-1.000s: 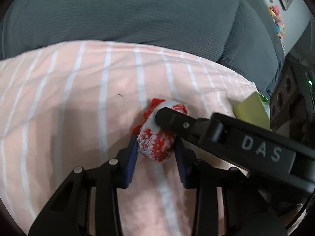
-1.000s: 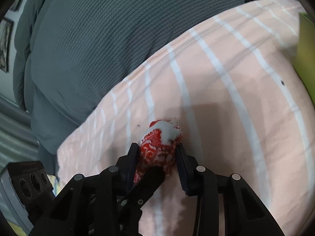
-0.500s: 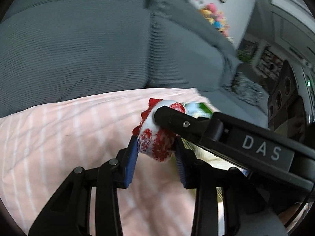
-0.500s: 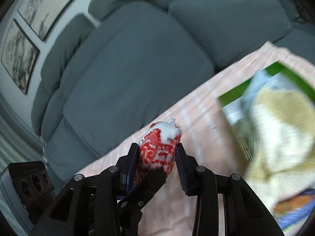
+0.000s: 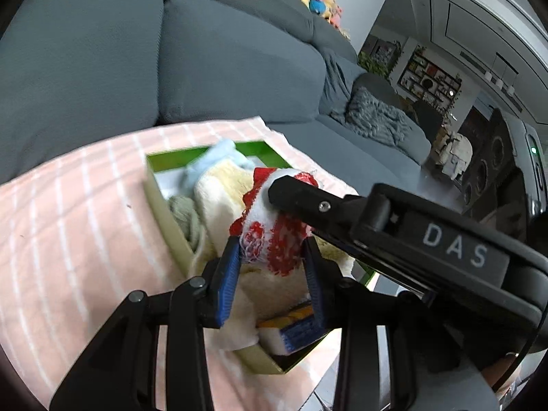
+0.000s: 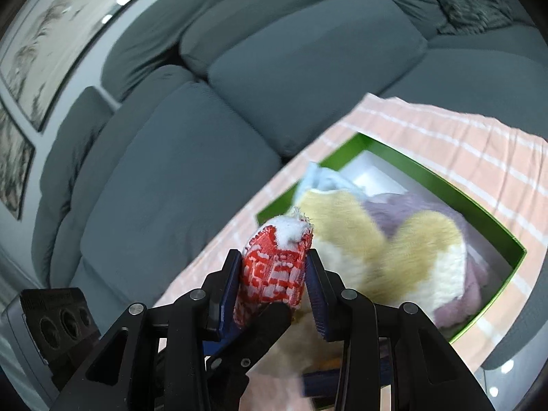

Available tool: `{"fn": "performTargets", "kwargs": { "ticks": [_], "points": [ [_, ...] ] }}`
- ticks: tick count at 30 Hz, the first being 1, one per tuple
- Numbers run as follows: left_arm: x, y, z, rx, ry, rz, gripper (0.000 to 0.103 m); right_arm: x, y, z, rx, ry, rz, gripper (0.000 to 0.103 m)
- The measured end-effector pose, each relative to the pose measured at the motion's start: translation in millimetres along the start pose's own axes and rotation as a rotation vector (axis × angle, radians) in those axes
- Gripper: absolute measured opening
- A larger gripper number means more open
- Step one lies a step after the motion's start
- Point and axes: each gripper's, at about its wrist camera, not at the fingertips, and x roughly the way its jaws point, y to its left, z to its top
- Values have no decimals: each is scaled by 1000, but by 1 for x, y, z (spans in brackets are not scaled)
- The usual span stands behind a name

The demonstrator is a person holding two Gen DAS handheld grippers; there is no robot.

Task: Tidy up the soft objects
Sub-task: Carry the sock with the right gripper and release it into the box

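1. Soft, light and squashy by the look of it: a small rolled bundle of red-and-white knitted fabric [image 5: 274,233], bulging a little between the pads that pinch it.
2. Best taken across the thick middle of the roll, as now; a grip on the frayed white end would likely tug threads loose or let the roll unwind.
3. Not fragile, not slippery; knit texture should cling to the blue pads [image 5: 227,282].
4. Pinched from two sides at once: left gripper [image 5: 272,274] narrowed onto the bundle's near end, right gripper [image 6: 272,282] narrowed onto the other, with one finger of the right gripper lying across the top in the left wrist view.
5. Red patterned knit over most of the surface, plain white at the tip with a loose fringe of threads.
6. Held in the air above the near part of an open green cardboard box [image 6: 493,226], which rests on a pink cloth with white stripes [image 5: 68,226] spread over a grey sofa [image 6: 178,157].
7. Box already crowded with a cream-and-yellow fleecy item [image 6: 394,239], a pale blue piece and a lilac one; little free room, so probably a matter of pressing the bundle in.
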Motion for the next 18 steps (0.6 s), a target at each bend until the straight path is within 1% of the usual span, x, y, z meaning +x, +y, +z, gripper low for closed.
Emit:
{"fn": "performTargets", "kwargs": {
  "ticks": [3, 4, 7, 10, 14, 17, 18],
  "points": [
    [15, -1, -3, -14, 42, -19, 35, 8, -12, 1, 27, 23, -55, 40],
    [21, -1, -4, -25, 62, -28, 33, 12, -16, 2, 34, 32, -83, 40],
    [36, -3, -7, -48, 108, -41, 33, 18, -21, 2, 36, 43, -143, 40],
    [40, -6, -14, -56, 131, -43, 33, 22, -30, 1, 63, 55, -138, 40],
    [38, -5, -17, -62, 136, -30, 38, 19, -32, 2, 76, 55, -138, 41],
    [34, -6, -16, -61, 128, -24, 44, 14, -29, 3, 68, 47, -154, 48],
    [33, -6, -17, -58, 126, -23, 45, 12, -28, 3, 64, 41, -163, 53]
  ]
}}
